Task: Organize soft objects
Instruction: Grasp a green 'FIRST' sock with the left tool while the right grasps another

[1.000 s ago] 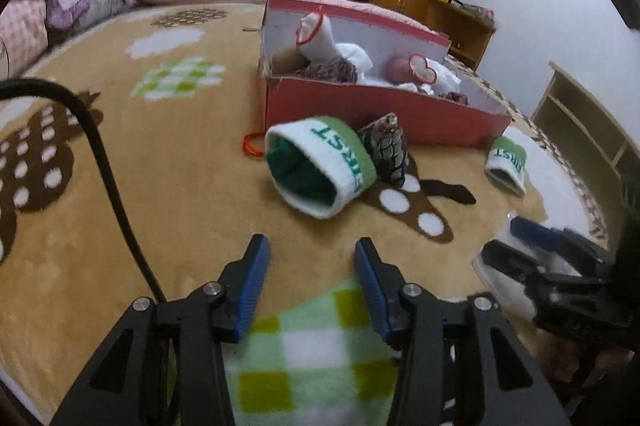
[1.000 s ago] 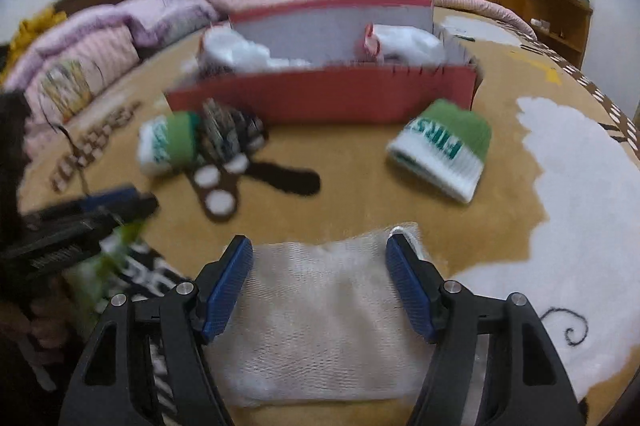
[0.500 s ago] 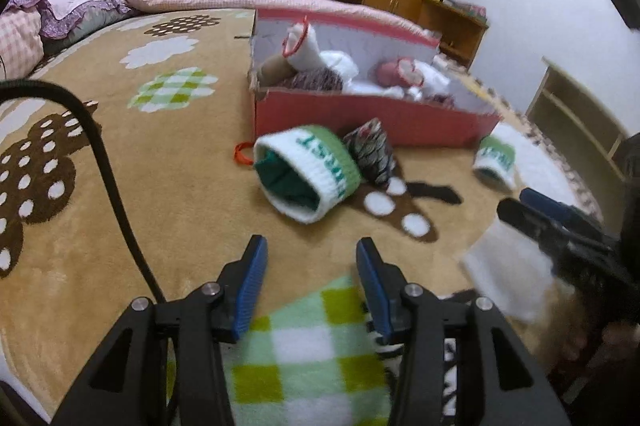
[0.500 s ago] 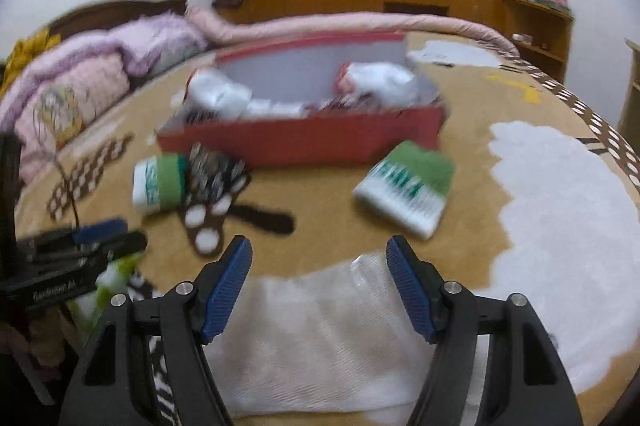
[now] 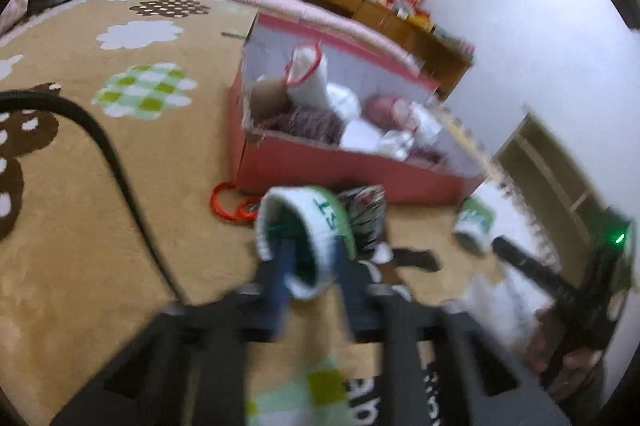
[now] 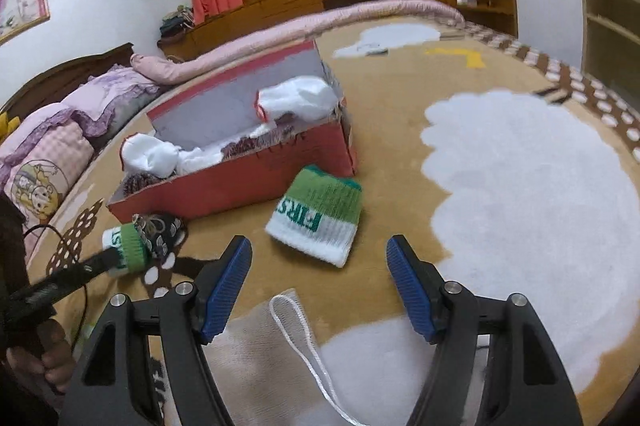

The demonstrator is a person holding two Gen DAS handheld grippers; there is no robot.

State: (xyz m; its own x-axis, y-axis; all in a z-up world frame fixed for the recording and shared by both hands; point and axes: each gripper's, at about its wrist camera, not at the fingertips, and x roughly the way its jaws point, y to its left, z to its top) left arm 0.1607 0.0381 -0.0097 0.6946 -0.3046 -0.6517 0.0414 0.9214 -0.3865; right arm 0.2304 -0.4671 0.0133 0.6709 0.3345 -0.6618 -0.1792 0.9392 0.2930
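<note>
- Left wrist view: the left tongs [image 5: 310, 276] are seen blurred at the mouth of a green-and-white knitted cuff [image 5: 306, 238], which lies on the patterned blanket [image 5: 80, 186] just in front of the red box [image 5: 344, 170].
- One blue finger [image 5: 280, 278] is seen inside the cuff's opening and the other finger outside its wall; the jaws are closing, with the cuff's rim between them.
- A dark patterned soft item [image 5: 366, 214] is seen touching the cuff on its right side, also just in front of the box.
- White and maroon soft items are seen piled inside the box.
- A second green-and-white cuff [image 5: 474, 224] is seen near the box's right front corner.
- Right wrist view: the right tongs [image 6: 318, 286] are held wide apart, with nothing between the blue pads.
- The second green-and-white cuff [image 6: 316, 220] lies flat on the blanket, just in front of the red box [image 6: 240, 182] near its right end, beyond the fingertips and not touched by them.
- A white mesh cloth [image 6: 272, 358] with a cord edge is seen under the tongs, nearer the camera than the box.
- The left tongs [image 6: 114, 258] are seen at the first cuff [image 6: 126, 248], near the box's left front corner.
</note>
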